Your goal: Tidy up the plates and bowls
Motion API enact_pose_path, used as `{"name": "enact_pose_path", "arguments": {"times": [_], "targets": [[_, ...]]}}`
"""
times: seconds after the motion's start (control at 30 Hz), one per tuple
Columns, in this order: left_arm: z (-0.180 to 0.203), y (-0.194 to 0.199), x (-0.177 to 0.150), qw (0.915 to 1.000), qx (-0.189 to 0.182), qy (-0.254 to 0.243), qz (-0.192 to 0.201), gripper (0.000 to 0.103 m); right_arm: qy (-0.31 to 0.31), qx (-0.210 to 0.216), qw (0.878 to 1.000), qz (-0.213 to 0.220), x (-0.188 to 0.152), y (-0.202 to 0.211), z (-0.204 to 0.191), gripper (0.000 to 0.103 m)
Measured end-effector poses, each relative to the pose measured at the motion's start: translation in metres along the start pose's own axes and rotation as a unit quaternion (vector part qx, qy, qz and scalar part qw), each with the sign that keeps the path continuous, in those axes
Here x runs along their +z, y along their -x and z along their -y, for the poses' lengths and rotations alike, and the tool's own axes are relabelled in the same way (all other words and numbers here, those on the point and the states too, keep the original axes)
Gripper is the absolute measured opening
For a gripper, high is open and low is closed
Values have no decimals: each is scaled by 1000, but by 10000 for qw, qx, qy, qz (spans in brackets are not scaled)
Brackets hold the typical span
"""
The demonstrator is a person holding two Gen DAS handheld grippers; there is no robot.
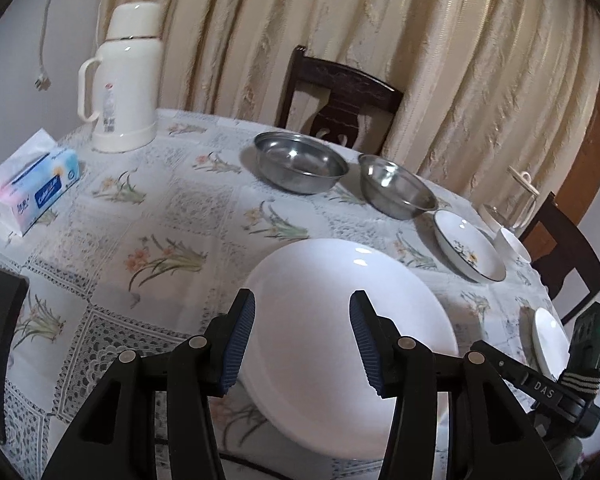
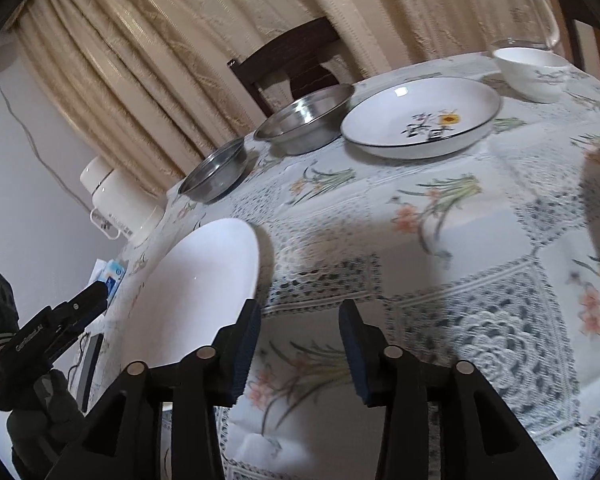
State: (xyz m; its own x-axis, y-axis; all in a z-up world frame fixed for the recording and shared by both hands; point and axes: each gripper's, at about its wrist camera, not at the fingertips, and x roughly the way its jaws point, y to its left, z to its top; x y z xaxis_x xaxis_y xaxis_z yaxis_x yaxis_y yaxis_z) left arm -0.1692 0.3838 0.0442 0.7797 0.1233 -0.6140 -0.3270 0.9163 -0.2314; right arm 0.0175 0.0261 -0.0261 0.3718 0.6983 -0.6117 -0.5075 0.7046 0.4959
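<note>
White glossy round plate (image 1: 340, 320) | left gripper (image 1: 302, 340) fingers spread above, seemingly untouching | right gripper (image 2: 300, 350) released

Glossy white plate (image 1: 340, 320), shiny metal bowls (image 1: 300, 166), lace-patterned tablecloth (image 1: 160, 216)

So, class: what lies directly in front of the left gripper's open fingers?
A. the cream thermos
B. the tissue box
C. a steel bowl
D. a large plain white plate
D: the left gripper stands open with the large plain white plate between and beyond its fingers, while the steel bowls sit farther back on the table.
</note>
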Motion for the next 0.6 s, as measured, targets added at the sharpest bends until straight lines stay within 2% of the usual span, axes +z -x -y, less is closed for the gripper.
{"name": "enact_pose_path", "arguments": {"times": [0.33, 0.6], "targets": [[58, -4, -7, 9984, -343, -428, -122, 56, -212, -83, 9988, 442, 3, 33, 28, 49], [115, -12, -13, 9935, -669, -868, -296, 57, -419, -188, 9945, 937, 4, 72, 55, 53]]}}
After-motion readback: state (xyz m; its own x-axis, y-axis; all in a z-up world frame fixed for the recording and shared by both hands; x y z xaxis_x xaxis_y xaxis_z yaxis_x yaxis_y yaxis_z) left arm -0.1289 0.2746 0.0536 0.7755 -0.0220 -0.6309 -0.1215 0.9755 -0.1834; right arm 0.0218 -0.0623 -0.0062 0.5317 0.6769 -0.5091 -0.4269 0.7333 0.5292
